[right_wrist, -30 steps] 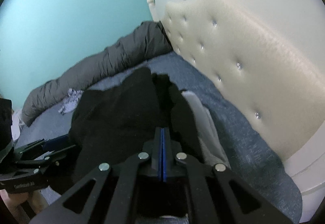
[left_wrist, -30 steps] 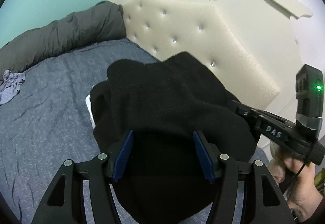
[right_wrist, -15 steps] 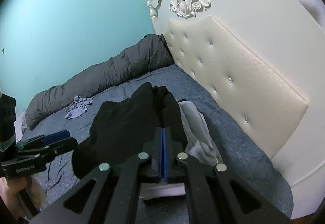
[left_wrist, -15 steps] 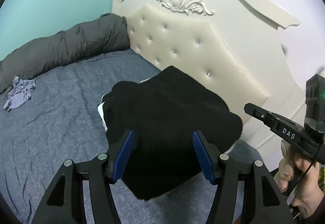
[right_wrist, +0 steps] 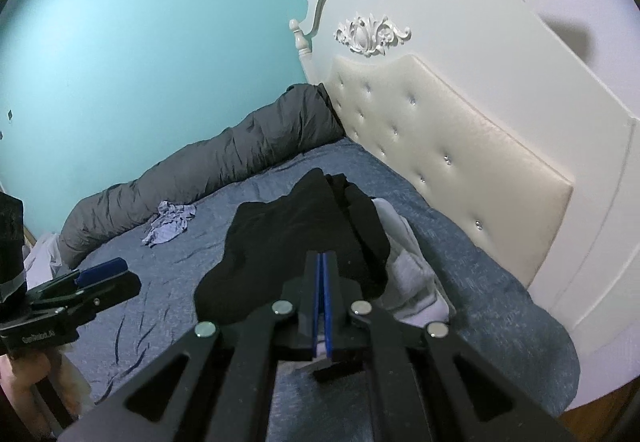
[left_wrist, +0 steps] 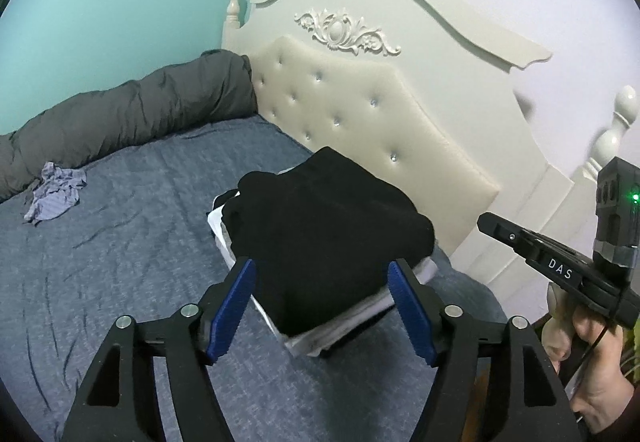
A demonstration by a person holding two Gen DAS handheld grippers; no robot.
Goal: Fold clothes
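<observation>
The left gripper (left_wrist: 322, 296) has just been opening its jaws, nothing between them; the right gripper (right_wrist: 322, 278) is closed, seemingly empty. Beyond both, the folded black garment (left_wrist: 328, 234) tops a pile of pale clothes (right_wrist: 412, 274) on the blue bed (left_wrist: 120, 242), near the tufted headboard (left_wrist: 360, 121).

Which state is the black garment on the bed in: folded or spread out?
Folded. The black garment sits as a compact bundle on a stack of pale clothes, edges tucked, nothing trailing across the bed.
</observation>
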